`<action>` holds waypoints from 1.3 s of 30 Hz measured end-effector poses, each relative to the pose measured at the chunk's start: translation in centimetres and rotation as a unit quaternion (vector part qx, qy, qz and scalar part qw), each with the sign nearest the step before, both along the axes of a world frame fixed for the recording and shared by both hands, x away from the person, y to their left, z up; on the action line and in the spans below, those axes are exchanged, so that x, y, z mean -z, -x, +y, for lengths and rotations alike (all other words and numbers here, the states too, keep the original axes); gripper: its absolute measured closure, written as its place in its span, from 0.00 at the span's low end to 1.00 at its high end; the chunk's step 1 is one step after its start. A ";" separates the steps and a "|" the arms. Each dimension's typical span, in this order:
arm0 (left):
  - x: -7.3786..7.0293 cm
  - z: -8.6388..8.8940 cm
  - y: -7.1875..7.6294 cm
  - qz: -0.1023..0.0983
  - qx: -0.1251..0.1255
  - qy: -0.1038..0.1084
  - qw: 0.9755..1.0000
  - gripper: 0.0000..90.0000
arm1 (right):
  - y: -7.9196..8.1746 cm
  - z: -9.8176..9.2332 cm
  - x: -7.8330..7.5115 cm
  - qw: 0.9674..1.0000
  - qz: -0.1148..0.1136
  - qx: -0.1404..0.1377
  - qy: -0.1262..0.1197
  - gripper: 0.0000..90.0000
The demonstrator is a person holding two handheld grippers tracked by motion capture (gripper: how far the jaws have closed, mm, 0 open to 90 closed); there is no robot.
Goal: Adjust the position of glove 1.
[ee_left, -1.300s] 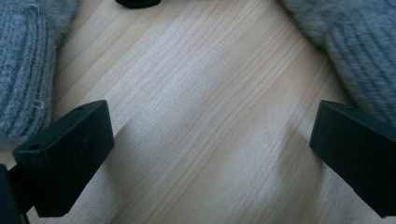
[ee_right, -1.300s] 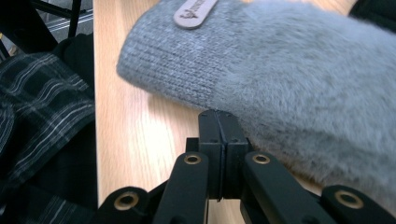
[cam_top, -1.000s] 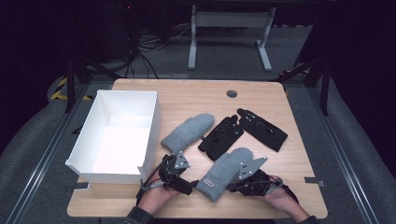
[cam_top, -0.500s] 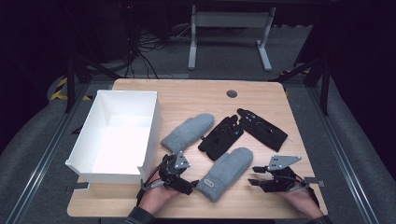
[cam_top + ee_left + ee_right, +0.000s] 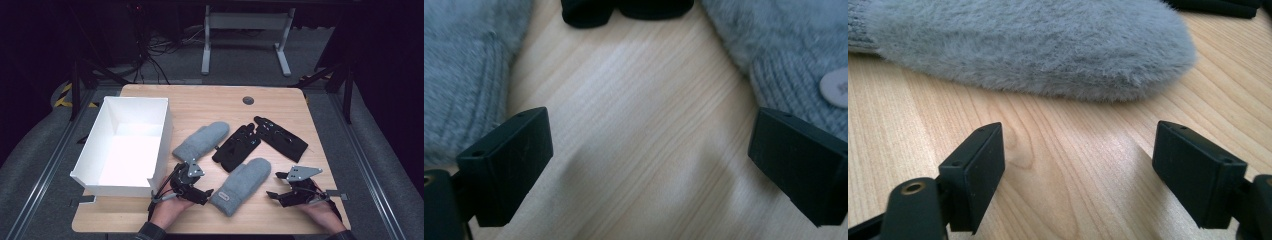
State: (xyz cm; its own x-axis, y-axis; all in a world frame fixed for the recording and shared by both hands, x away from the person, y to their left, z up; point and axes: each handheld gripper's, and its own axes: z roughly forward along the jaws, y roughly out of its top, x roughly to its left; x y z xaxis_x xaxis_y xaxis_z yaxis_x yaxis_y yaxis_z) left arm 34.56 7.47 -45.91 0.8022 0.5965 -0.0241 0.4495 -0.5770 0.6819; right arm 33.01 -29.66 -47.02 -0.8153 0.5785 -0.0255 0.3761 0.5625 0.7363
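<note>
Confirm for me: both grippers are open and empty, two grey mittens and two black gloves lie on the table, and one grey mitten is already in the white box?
Not quite: the white box holds nothing in the high view. Both grey mittens lie on the table beside the black gloves. The rest stands.

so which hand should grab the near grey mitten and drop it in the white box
Probably left: the left gripper, open, sits between the box and the mitten's cuff. The right gripper, just opened, lies farther away.
</note>
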 end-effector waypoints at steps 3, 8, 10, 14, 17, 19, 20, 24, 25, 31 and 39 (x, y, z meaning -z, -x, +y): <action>-0.7 -0.3 -0.3 0.003 -0.004 0.005 1.000 0.07 | 0.0 0.0 0.0 1.000 0.001 -0.003 0.001 0.22; -1.6 -0.5 -1.6 0.004 -0.018 0.003 1.000 0.09 | 0.0 0.1 0.0 1.000 0.002 -0.003 0.002 0.20; -1.9 -0.6 -2.0 0.000 -0.024 0.001 1.000 0.09 | 0.0 0.1 0.0 1.000 0.002 -0.004 0.002 0.20; -2.6 -1.0 -3.0 0.005 -0.032 0.013 0.999 0.16 | 0.0 0.1 0.0 1.000 0.003 -0.004 0.002 0.20; -3.3 -1.3 -3.6 0.002 -0.041 0.017 0.999 0.17 | 0.0 0.1 0.0 1.000 0.003 -0.004 0.004 0.19; -3.7 -1.5 -4.2 0.002 -0.044 0.016 0.999 0.18 | 0.0 0.1 0.0 1.000 0.003 -0.005 0.003 0.19; -3.9 -1.6 -4.5 0.003 -0.047 0.018 0.999 0.19 | 0.0 0.1 0.0 1.000 0.003 -0.005 0.003 0.19; -4.5 -1.8 -6.0 0.000 -0.058 0.019 0.998 0.23 | 0.0 0.1 0.0 1.000 0.003 -0.005 0.003 0.19; -4.5 -1.8 -6.3 0.002 -0.059 0.021 0.998 0.25 | 0.0 0.1 0.0 1.000 0.003 -0.005 0.003 0.19; -4.6 -1.7 -8.9 -0.005 -0.085 0.010 0.996 0.28 | 0.0 0.0 0.0 1.000 0.003 -0.005 0.002 0.20; -3.5 -1.2 -11.7 0.009 -0.104 0.007 0.994 0.31 | 0.0 0.1 0.0 1.000 0.003 -0.004 0.002 0.20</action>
